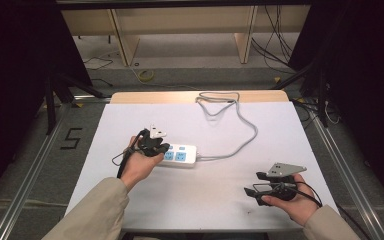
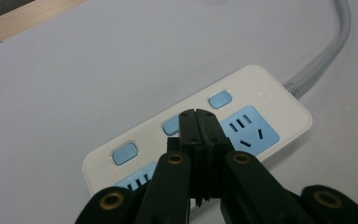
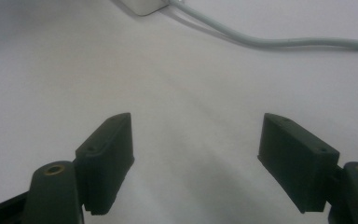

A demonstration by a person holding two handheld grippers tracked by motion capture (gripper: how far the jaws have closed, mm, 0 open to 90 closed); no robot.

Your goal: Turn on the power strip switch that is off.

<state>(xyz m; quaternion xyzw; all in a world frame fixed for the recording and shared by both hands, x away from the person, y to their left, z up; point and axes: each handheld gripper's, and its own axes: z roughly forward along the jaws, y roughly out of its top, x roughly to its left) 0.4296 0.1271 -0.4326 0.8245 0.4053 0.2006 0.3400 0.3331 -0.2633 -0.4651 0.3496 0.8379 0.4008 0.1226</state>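
Left gripper [image 2: 199, 122] closed, empty, above power strip [image 2: 261, 100]; right gripper [image 3: 196, 149] wide open, empty, over table [image 1: 205, 195].

Left gripper [image 1: 155, 145] over white power strip [image 1: 184, 155], right gripper [image 1: 260, 183] apart.

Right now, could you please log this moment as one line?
left claw: shut, over power strip switches | right claw: open, empty, above table | cord: trails back
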